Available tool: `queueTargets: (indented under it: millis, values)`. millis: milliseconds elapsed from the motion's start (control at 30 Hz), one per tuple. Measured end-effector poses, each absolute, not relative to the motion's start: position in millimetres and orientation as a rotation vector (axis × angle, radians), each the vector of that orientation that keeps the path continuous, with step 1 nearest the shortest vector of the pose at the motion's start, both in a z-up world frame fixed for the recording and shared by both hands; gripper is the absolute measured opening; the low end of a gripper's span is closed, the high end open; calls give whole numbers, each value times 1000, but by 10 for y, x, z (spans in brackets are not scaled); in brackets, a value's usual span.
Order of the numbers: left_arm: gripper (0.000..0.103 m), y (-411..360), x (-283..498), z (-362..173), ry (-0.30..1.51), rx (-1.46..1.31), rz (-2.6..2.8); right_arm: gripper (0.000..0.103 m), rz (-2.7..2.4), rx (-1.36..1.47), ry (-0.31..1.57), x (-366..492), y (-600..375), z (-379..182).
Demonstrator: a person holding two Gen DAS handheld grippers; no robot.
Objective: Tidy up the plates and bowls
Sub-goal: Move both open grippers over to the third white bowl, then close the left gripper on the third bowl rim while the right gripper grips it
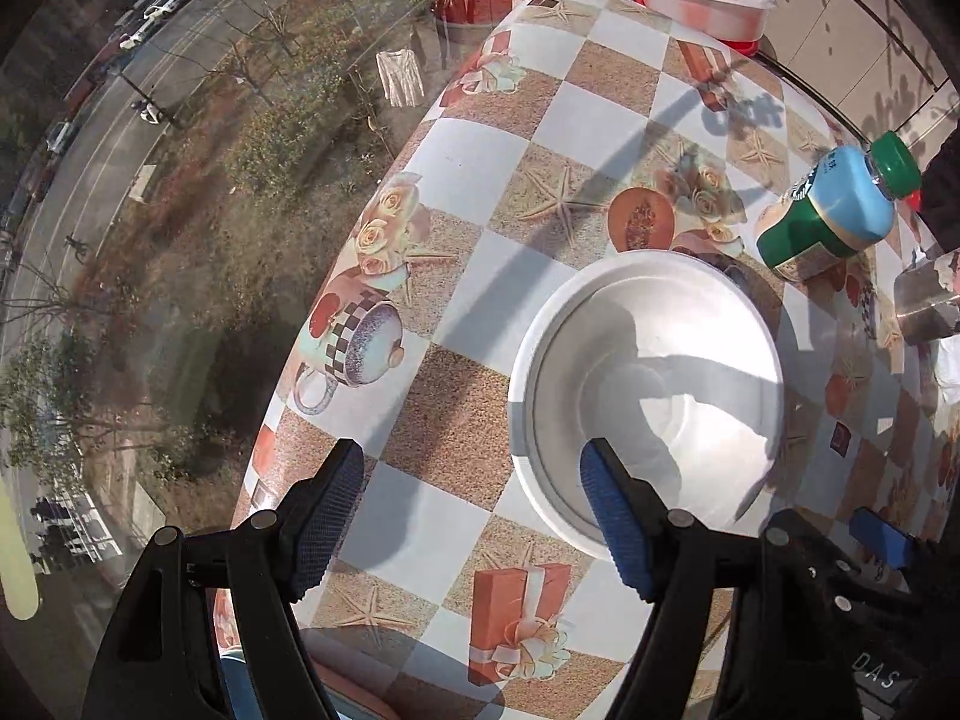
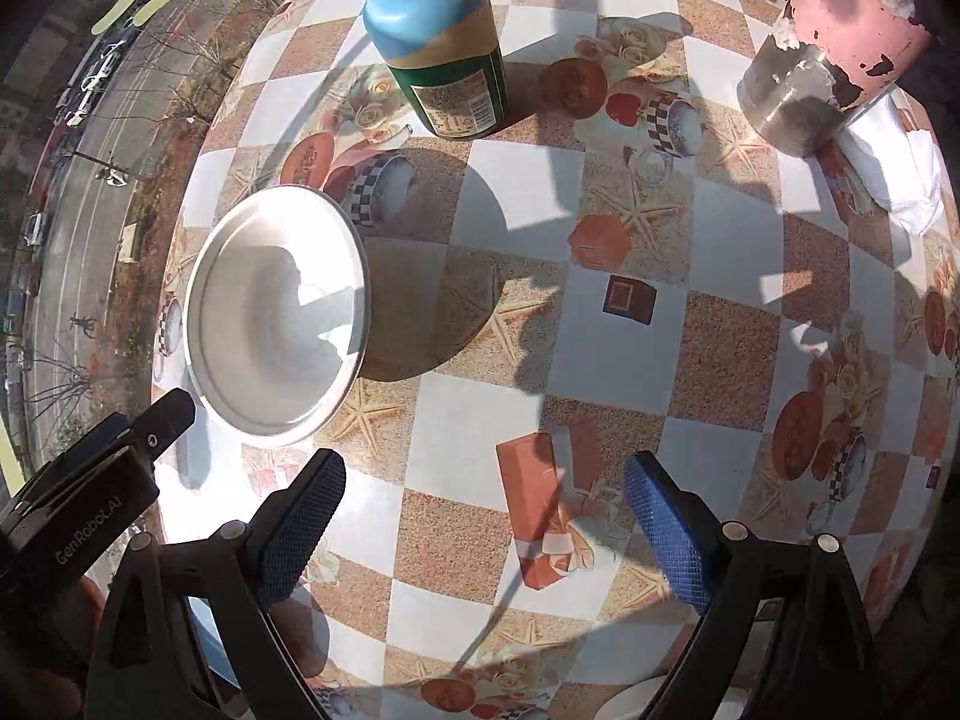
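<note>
At the far left, the left gripper hovers over the checked tablecloth with its jaws spread wide and nothing between them. The white bowl sits upright on the cloth just ahead of it and to its right; the blue pad of the right-hand finger overlaps the bowl's near rim in the left wrist view, though whether it touches the rim or merely hangs above it cannot be told. Beyond the bowl and further right stands a green-capped bottle, and at the far end of the table a red-and-white basin rests near the edge.

Moving right, the right gripper is likewise wide open and empty, poised above bare cloth. From its side the same white bowl lies ahead and to the left, well apart from its fingers, with the bottle beyond it and a pink-labelled metal can far ahead to the right beside a white cloth. A pale curved edge, perhaps another dish, shows at the bottom right of the right wrist view, too cut off to identify.

The step in hand appears to be the approach to the bowl, with the left gripper the nearer candidate. The next move probably calls for straddling the rim, one finger inside and one outside, then closing firmly, since a smooth wall could slip. Where the bowl should go is not evident.
</note>
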State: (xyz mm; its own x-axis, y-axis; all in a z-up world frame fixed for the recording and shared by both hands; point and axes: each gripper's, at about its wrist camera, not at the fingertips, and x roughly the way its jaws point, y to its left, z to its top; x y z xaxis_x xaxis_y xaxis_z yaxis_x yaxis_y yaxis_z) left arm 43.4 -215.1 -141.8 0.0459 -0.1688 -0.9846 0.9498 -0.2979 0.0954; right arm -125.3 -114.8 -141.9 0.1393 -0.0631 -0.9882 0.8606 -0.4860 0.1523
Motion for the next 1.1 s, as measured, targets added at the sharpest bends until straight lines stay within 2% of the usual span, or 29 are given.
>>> queueTargets:
  millis: [233,333,367,400,433,467,500,567,600,633,800,1100]
  values:
    - [78,-2344,332,-1767,809,1379,-1419,95,-1477,1647,748,-1257,-1473,-1753]
    - [78,-2420,291,-1897,833,1405,-1407,95,-1477,1632,747,-1234,-1562,-1820]
    - [75,-2436,280,-1917,857,1403,-1421,95,-1471,1623,756,-1214,-1588,-1841]
    - [66,-2454,267,-1918,886,1395,-1441,93,-1463,1617,762,-1194,-1610,-1862]
    - [59,-2448,245,-1915,908,1397,-1461,81,-1453,1618,764,-1163,-1630,-1890]
    - [46,-2436,218,-1907,917,1403,-1480,66,-1430,1638,751,-1157,-1637,-1926]
    - [34,-2414,174,-1905,922,1421,-1501,65,-1422,1656,731,-1155,-1640,-1942]
    - [33,-2350,144,-1900,895,1457,-1506,39,-1400,1653,711,-1103,-1660,-1919]
    - [32,-2328,154,-1900,900,1461,-1513,32,-1366,1657,698,-1071,-1673,-1917]
    - [32,-2287,183,-1906,912,1467,-1521,16,-1323,1671,691,-1007,-1690,-1924]
    - [31,-1955,296,-1915,903,1511,-1531,15,-1297,1698,707,-908,-1493,-1897]
    - [31,-763,732,-1970,934,1595,-1529,15,-1255,1744,814,-515,-531,-1878]
